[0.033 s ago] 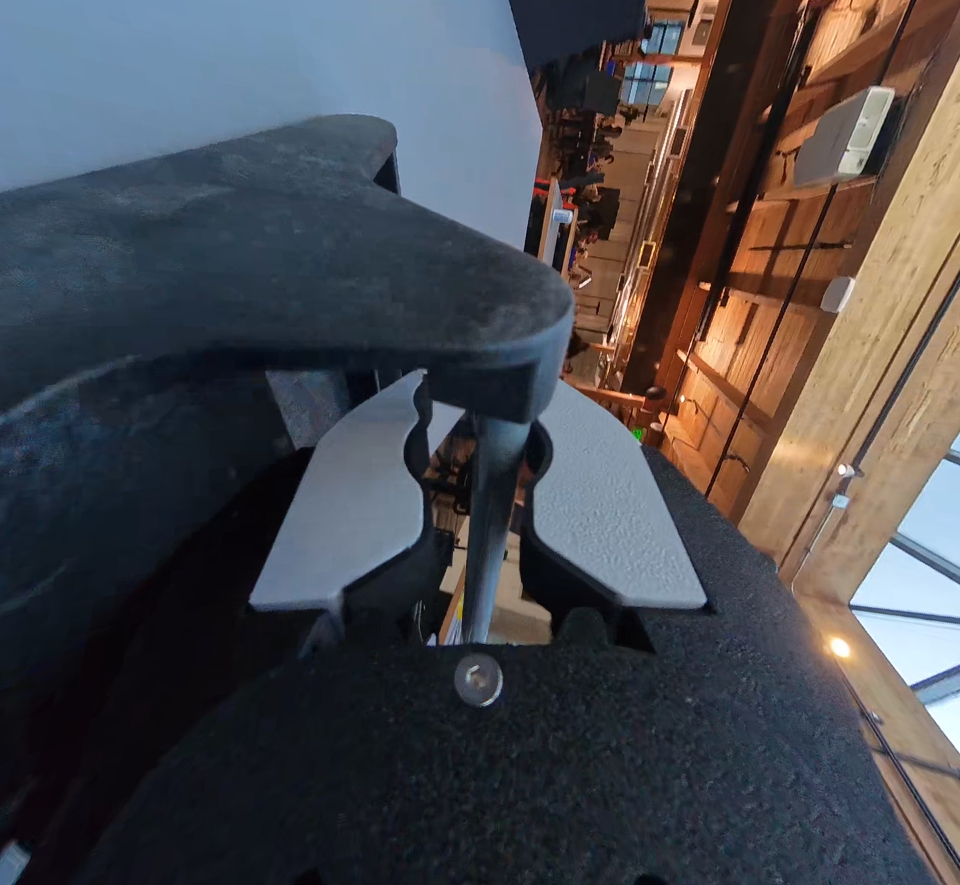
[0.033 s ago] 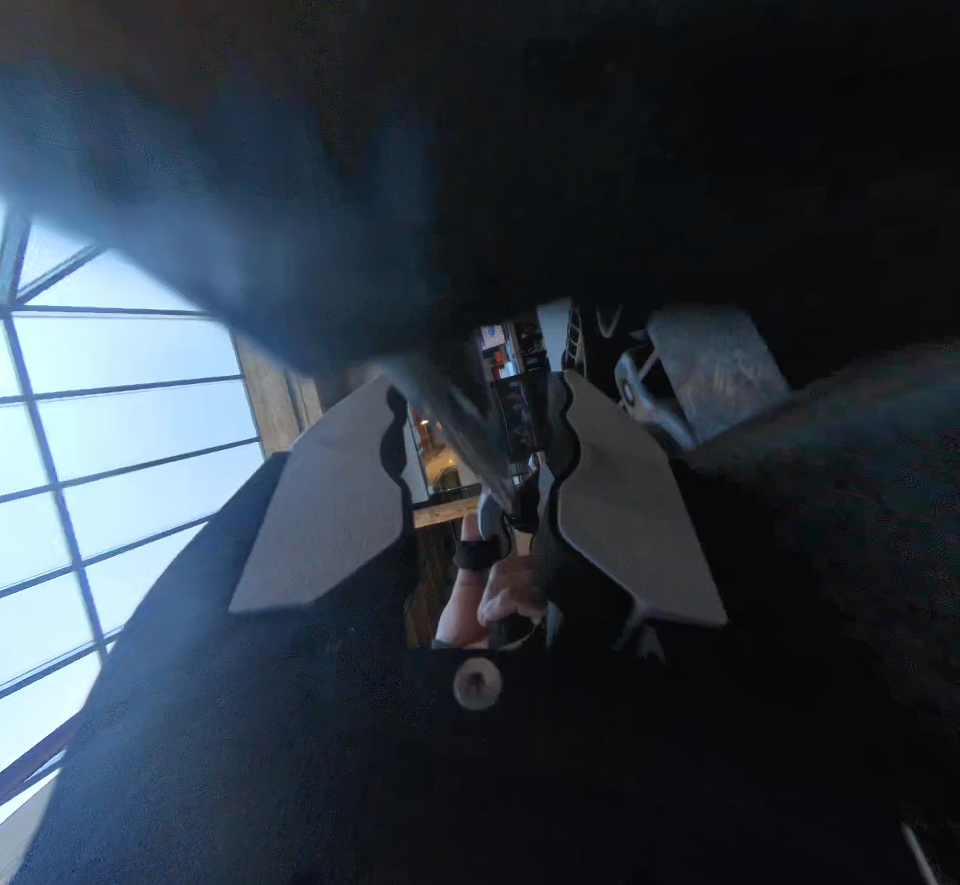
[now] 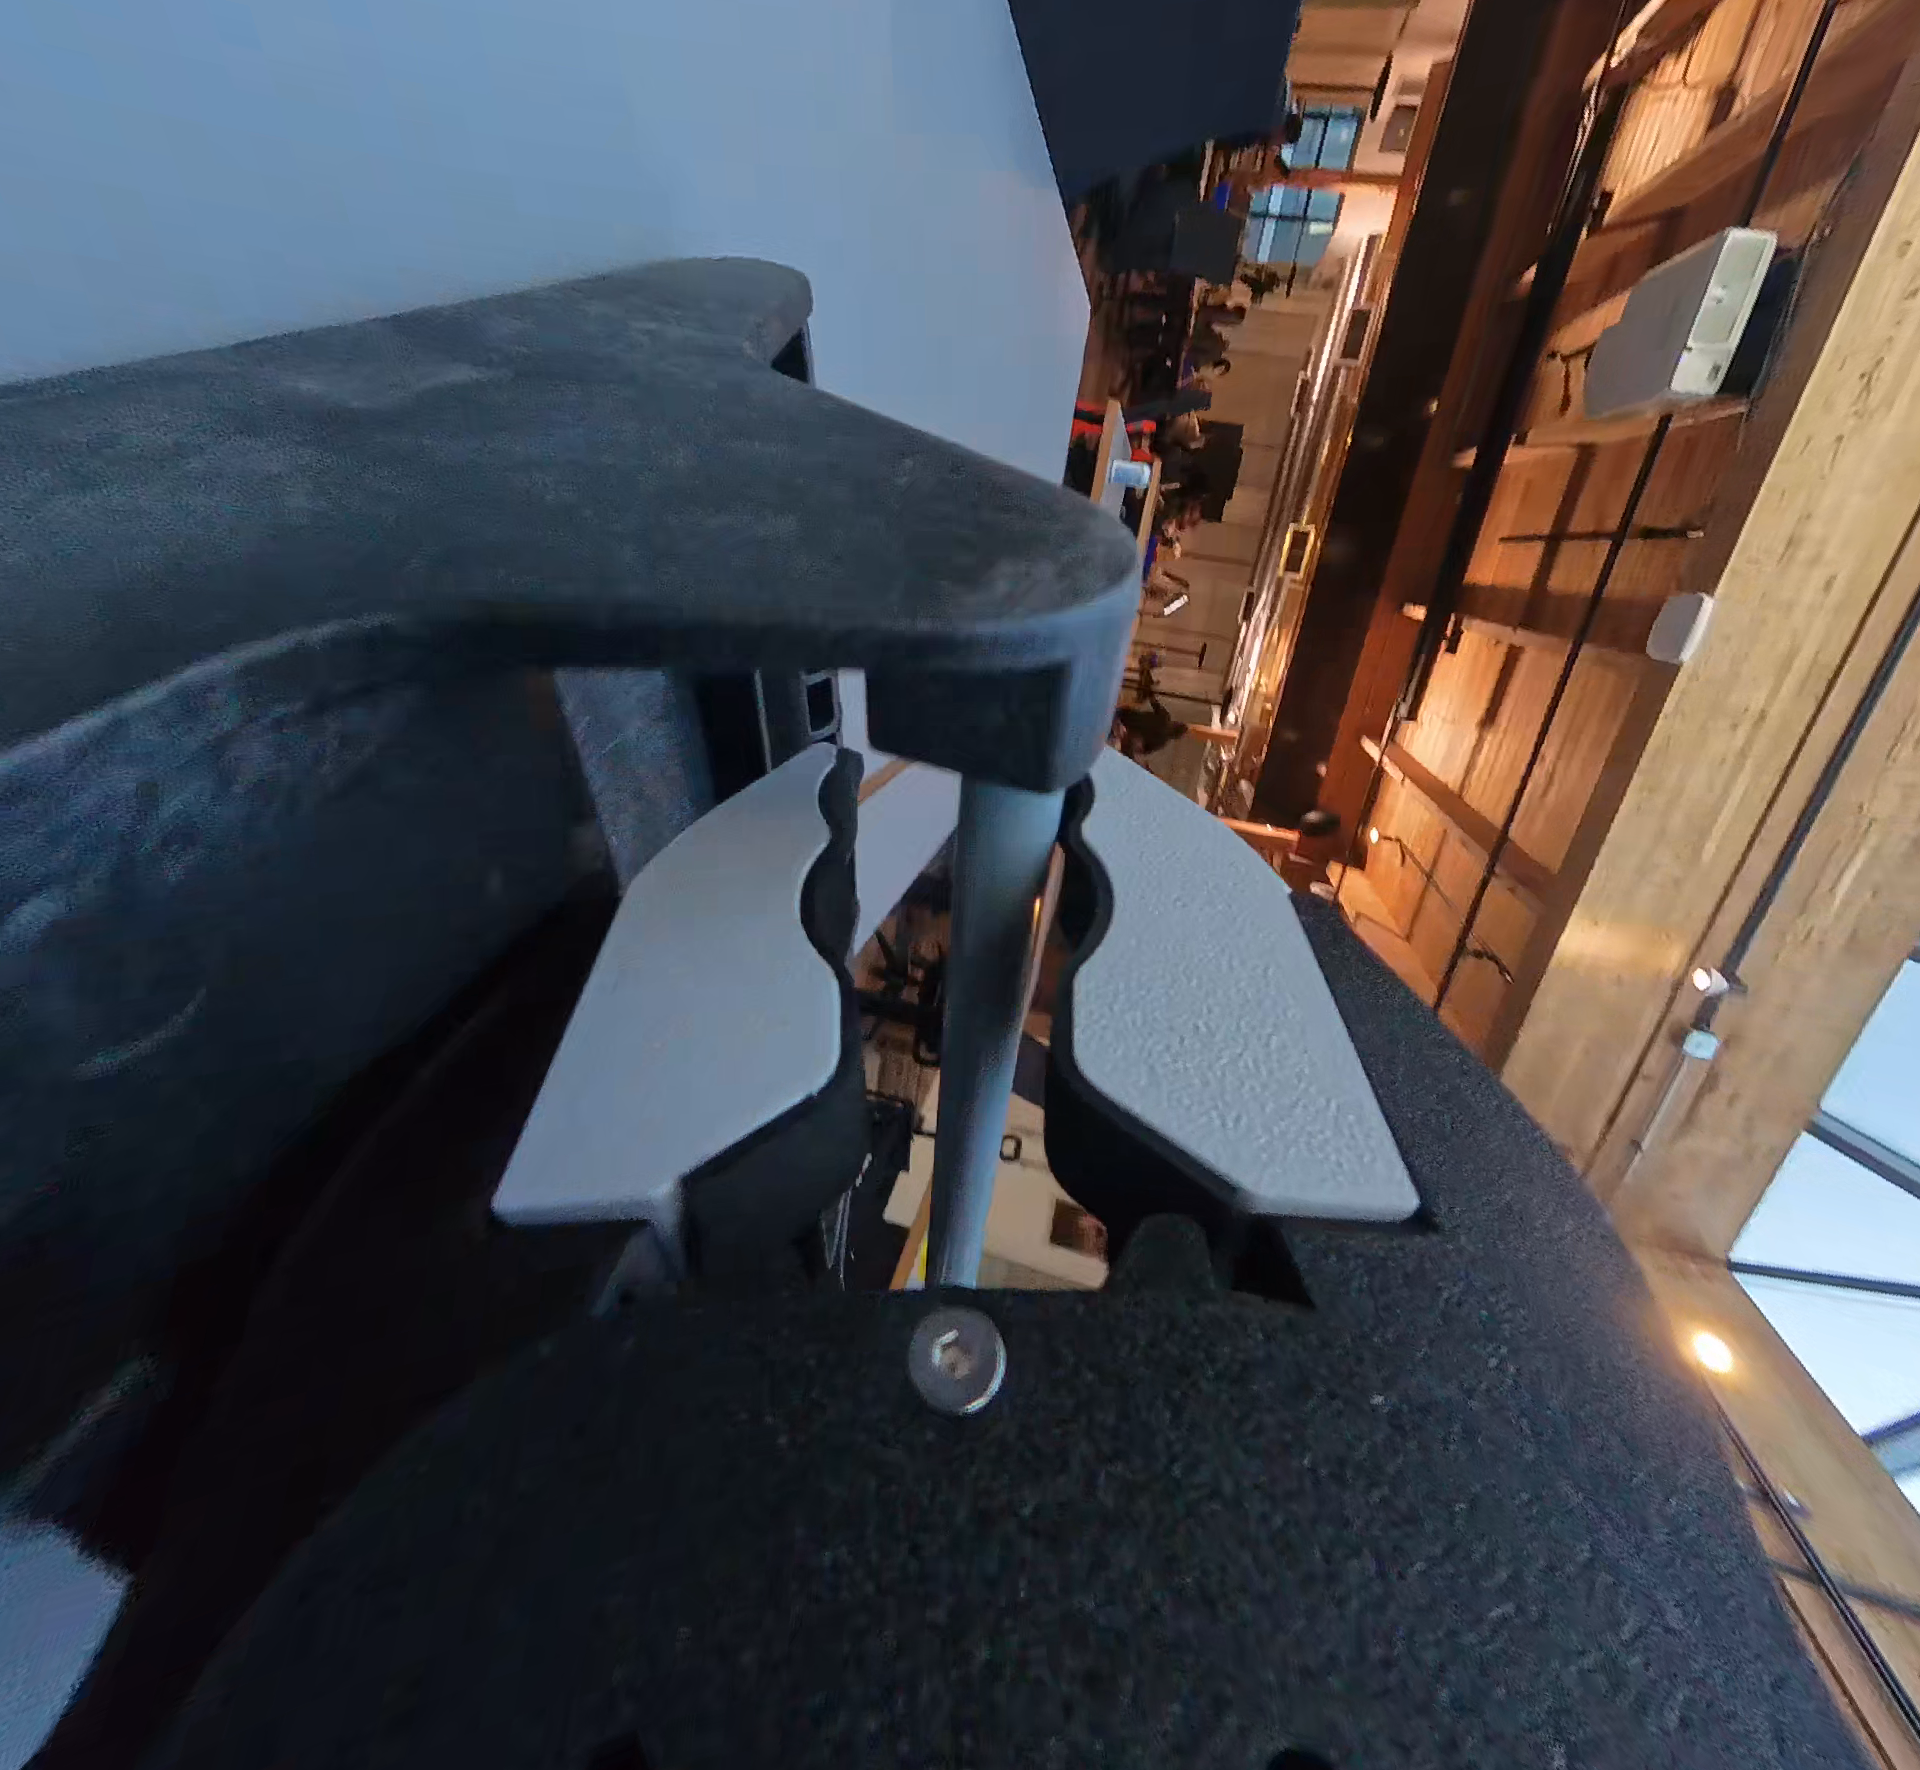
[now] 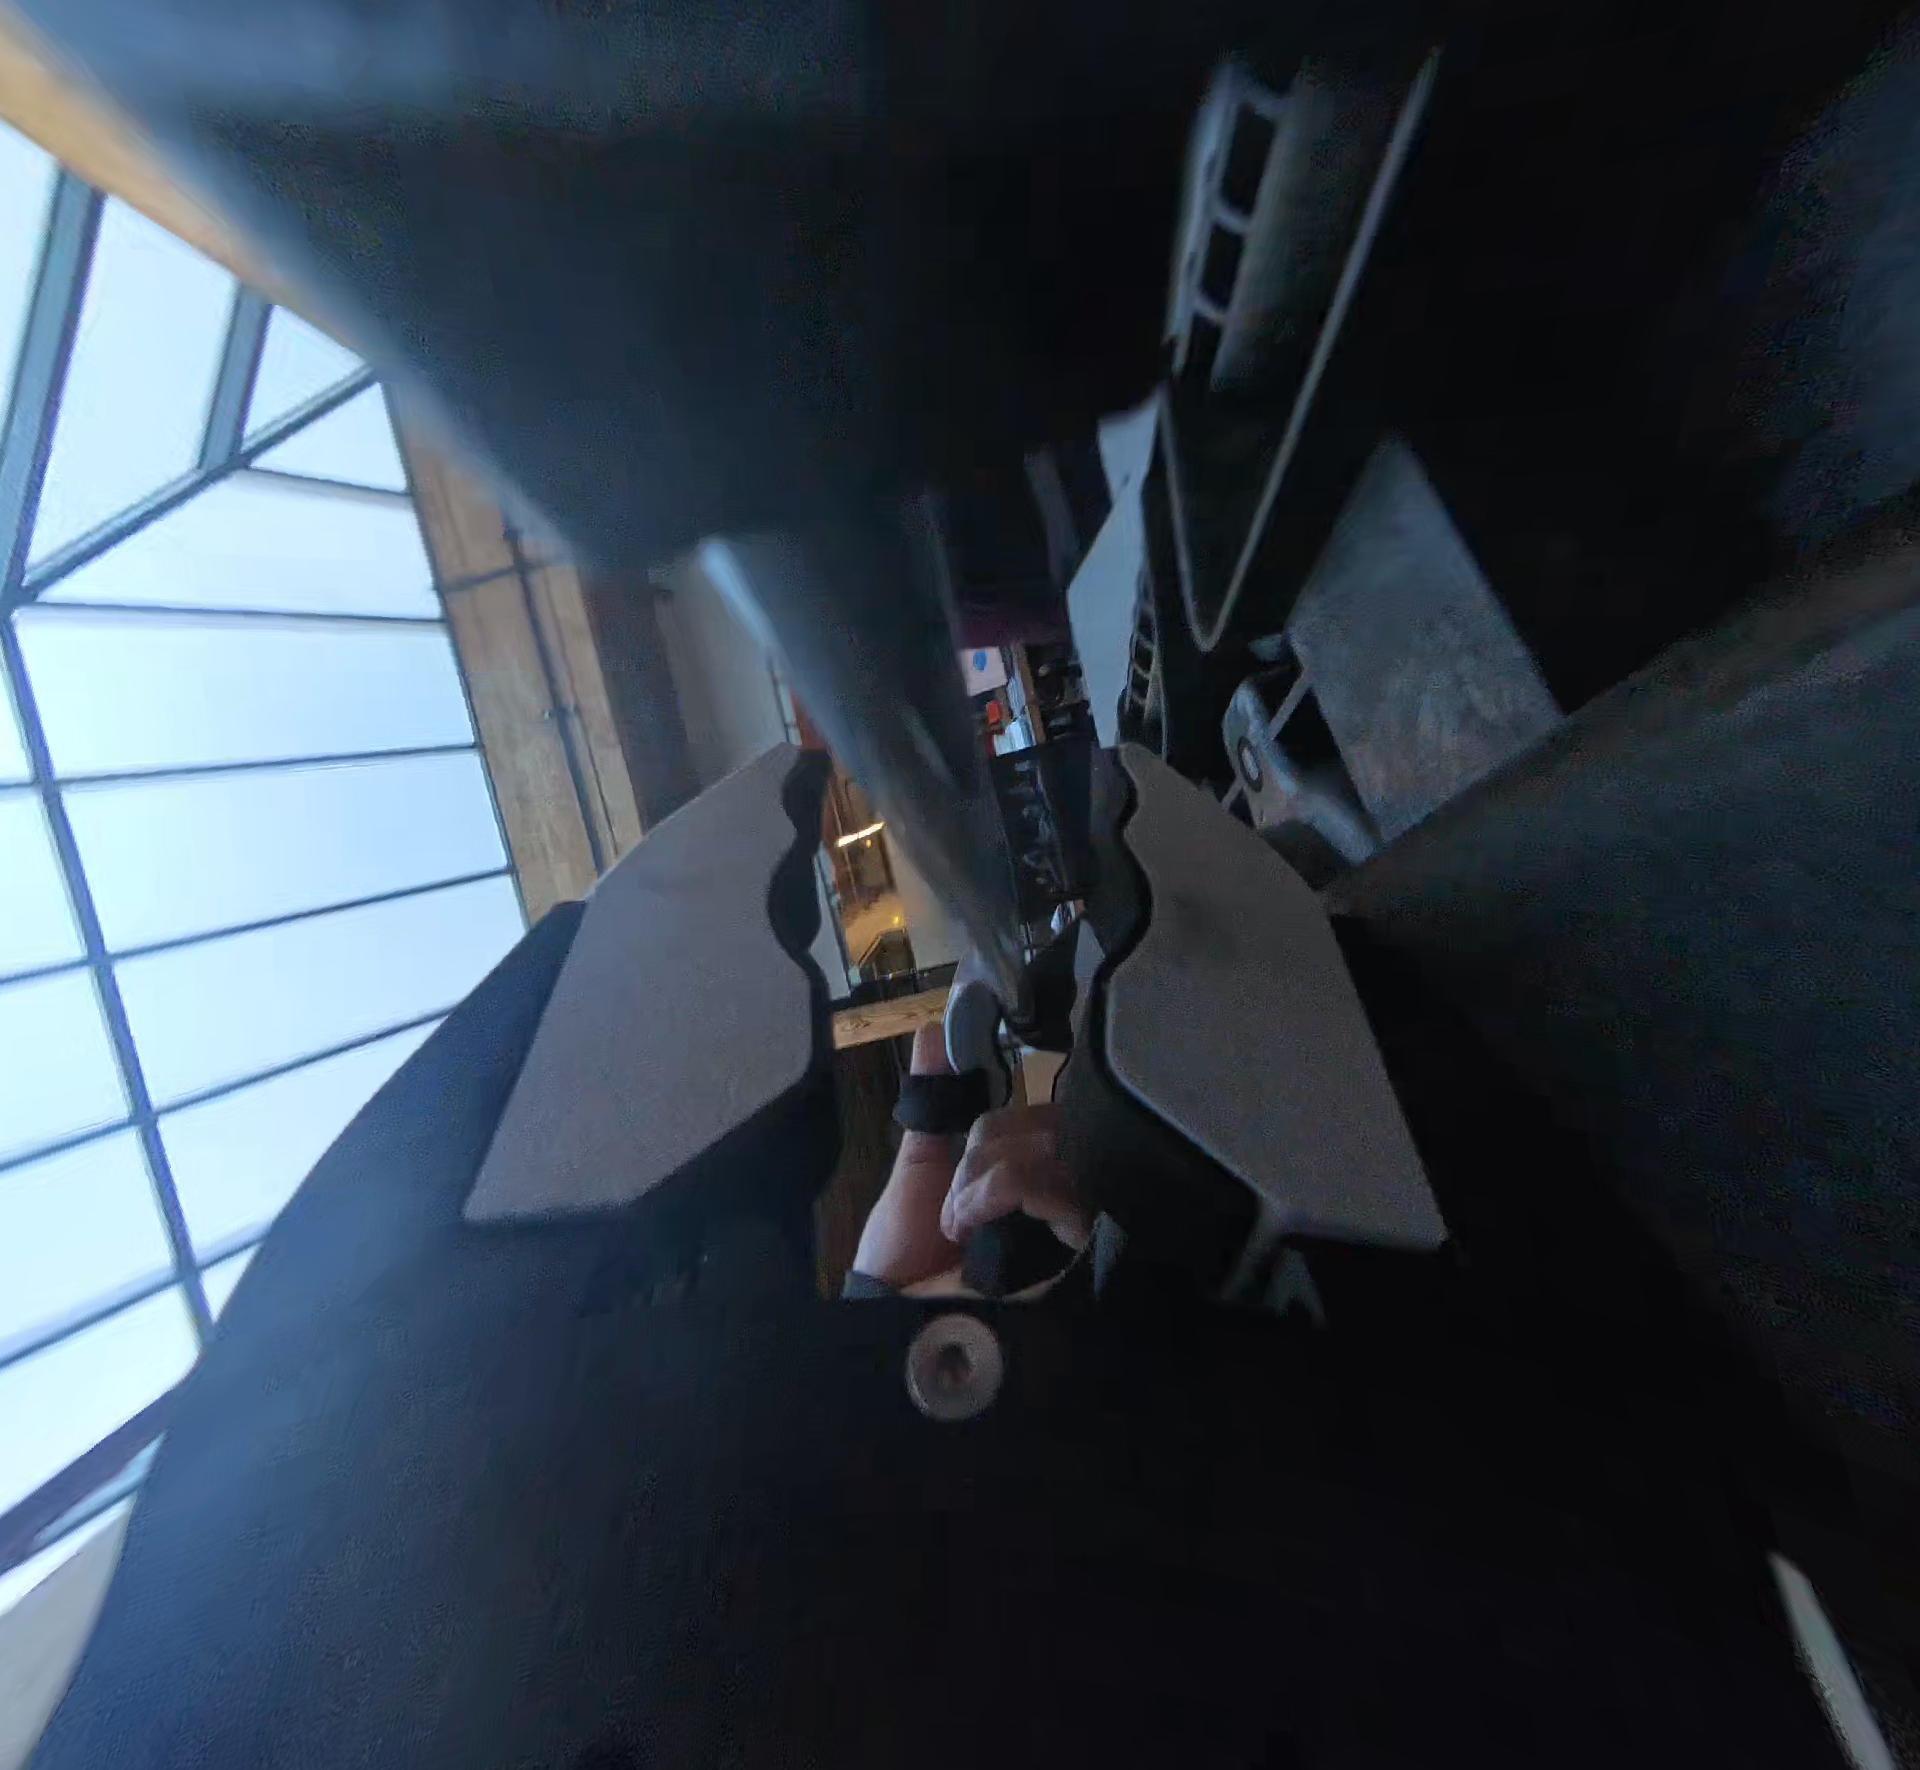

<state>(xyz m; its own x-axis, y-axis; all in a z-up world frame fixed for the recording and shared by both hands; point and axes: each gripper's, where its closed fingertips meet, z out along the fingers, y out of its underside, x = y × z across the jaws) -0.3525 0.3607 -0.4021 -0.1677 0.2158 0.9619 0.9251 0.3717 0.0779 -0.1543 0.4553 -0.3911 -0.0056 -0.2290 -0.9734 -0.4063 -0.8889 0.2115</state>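
Note:
In the left wrist view my left gripper (image 3: 961, 899) is open. A thin grey metal rod (image 3: 982, 1024) stands between its fingers, close to the right pad (image 3: 1081, 889) and apart from the left one. The rod runs up into a flat black plate (image 3: 540, 515) of the other gripper, close overhead. In the right wrist view my right gripper (image 4: 956, 889) is open too. A blurred grey rod (image 4: 883, 744) slants down between its fingers. Behind it a person's hand (image 4: 925, 1211) grips a black handle. Dark gripper parts (image 4: 1278, 349) and a grey plate (image 4: 1423, 671) show at the upper right.
A white wall (image 3: 468, 58) fills the upper left of the left wrist view. A timber-clad hall (image 3: 1558, 577) with a white box (image 3: 1683, 323) on the wall lies beyond. Large windows (image 4: 229, 785) fill the left of the right wrist view. My hands' fingertips stand some 25 cm from each other.
The left wrist view is unchanged. The right wrist view has swung: the windows sit higher at the left and the other gripper's frame shows larger at the upper right.

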